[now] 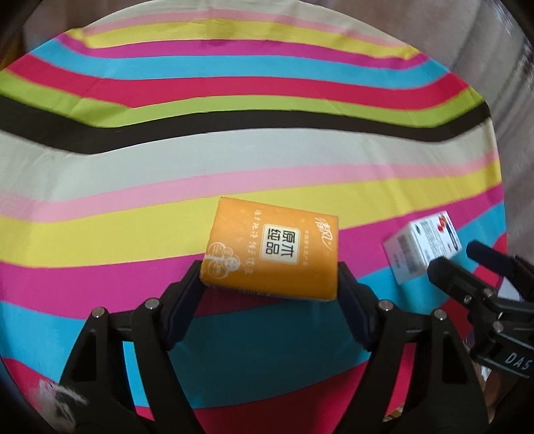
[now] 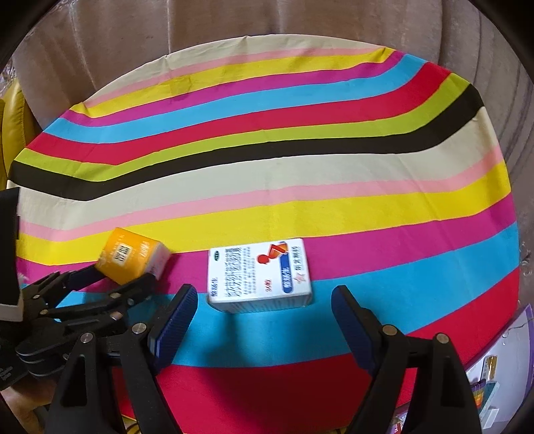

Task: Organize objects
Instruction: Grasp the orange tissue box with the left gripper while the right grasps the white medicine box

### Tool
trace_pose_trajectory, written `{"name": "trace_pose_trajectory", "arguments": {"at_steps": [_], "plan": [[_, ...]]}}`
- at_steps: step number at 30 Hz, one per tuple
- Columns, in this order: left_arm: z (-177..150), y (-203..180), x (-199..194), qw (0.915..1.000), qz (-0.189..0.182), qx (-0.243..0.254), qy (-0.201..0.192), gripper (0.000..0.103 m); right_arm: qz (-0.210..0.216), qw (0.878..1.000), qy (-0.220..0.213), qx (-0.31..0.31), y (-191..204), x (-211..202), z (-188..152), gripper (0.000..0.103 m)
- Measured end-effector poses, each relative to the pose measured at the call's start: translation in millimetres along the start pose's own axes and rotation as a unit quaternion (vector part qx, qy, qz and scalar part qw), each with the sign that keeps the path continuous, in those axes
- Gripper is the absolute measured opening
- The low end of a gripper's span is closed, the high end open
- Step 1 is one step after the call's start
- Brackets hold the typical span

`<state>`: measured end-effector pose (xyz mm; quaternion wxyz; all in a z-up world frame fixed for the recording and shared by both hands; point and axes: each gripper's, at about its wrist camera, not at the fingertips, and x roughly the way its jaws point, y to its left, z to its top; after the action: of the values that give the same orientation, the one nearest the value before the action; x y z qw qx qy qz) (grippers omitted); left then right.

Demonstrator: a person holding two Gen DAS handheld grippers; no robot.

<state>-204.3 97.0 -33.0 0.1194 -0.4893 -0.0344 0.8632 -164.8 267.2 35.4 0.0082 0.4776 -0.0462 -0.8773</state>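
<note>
My left gripper is shut on an orange tissue pack with Chinese print, its pads against both sides. The pack also shows at the left of the right wrist view, held between the left gripper's fingers. A white medicine box lies flat on the striped tablecloth, just ahead of my right gripper. That gripper is open and empty, with its fingers wider than the box. In the left wrist view the box is at the right, with the right gripper's fingers beside it.
The table is round, with a brown upholstered sofa behind it. A purple container holding small packets sits off the table's lower right edge. Something yellow lies beyond the left edge.
</note>
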Motion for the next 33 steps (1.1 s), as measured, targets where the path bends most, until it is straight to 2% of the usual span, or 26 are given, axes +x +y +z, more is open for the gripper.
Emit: {"name": "trace_pose_trajectory", "arguments": {"at_steps": [5,13,15,16,17,18,24,33], "plan": [[-5,14,-6,0.9994,0.0,-0.031,-0.013,0.079,-0.005,1.0,0.008,-0.01,9,12,1,0.084],[-6,15,-8,0.9992,-0.002,-0.033,-0.021,0.079,-0.019,0.999,0.023,-0.013,13,29,5,0.084],[-2,17,-6,0.9992,-0.002,-0.032,-0.022,0.079,-0.024,0.999,0.026,-0.016,13,33,5,0.081],[-2,16,-6,0.9992,-0.002,-0.032,-0.024,0.078,-0.026,0.999,0.028,-0.017,14,34,5,0.073],[-1,14,-6,0.9992,-0.001,-0.031,-0.025,0.078,-0.026,0.999,0.031,-0.017,14,36,5,0.07],[-2,14,-8,0.9992,-0.002,-0.03,-0.026,0.078,-0.025,0.999,0.03,-0.016,13,36,4,0.07],[-5,3,-23,0.9992,-0.012,-0.02,-0.031,0.078,-0.034,0.999,0.012,-0.021,12,22,1,0.069],[-25,-46,-47,0.9979,-0.058,0.019,-0.021,0.078,-0.051,0.999,-0.004,0.013,-23,-25,-27,0.069]]}}
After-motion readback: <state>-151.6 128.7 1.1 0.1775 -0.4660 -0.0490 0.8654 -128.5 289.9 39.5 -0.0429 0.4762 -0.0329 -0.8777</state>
